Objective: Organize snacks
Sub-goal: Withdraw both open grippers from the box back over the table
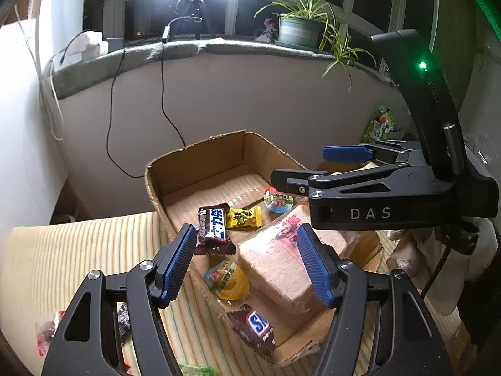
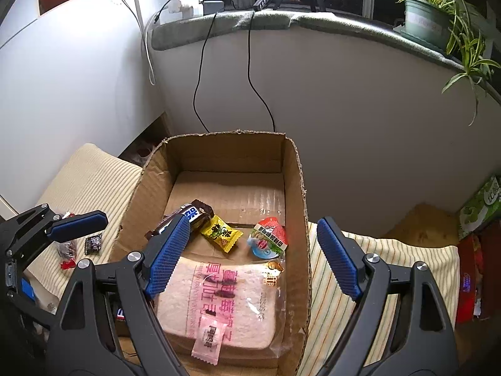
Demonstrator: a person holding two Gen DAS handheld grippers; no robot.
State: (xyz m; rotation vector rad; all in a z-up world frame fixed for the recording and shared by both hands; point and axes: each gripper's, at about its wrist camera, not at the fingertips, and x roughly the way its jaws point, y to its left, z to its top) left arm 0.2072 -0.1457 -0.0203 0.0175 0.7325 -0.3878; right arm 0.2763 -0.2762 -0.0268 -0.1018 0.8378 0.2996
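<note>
Left wrist: both grippers (image 1: 247, 260) (open) tilt over box (image 1: 200, 156).

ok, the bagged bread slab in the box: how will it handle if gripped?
The bagged bread looks soft and would probably squash. Its loose, glossy wrapper may slip or bunch. It is bulky but likely light, and the pink sachet on top could slide off.

The left tool (image 1: 247, 263) has black skeleton arms with long cut-out slots, silver round screws at the pivots, and two blue ribbed pads (image 1: 177, 263) on its tips. The right tool (image 2: 255, 255) is built the same, with blue cross-hatched pads (image 2: 167, 255) and silver screws on black links. Seen from the left one, the right tool's black body carries the white letters "DAS", a curved black handle with a green light, and a dark cable beneath it.
</note>
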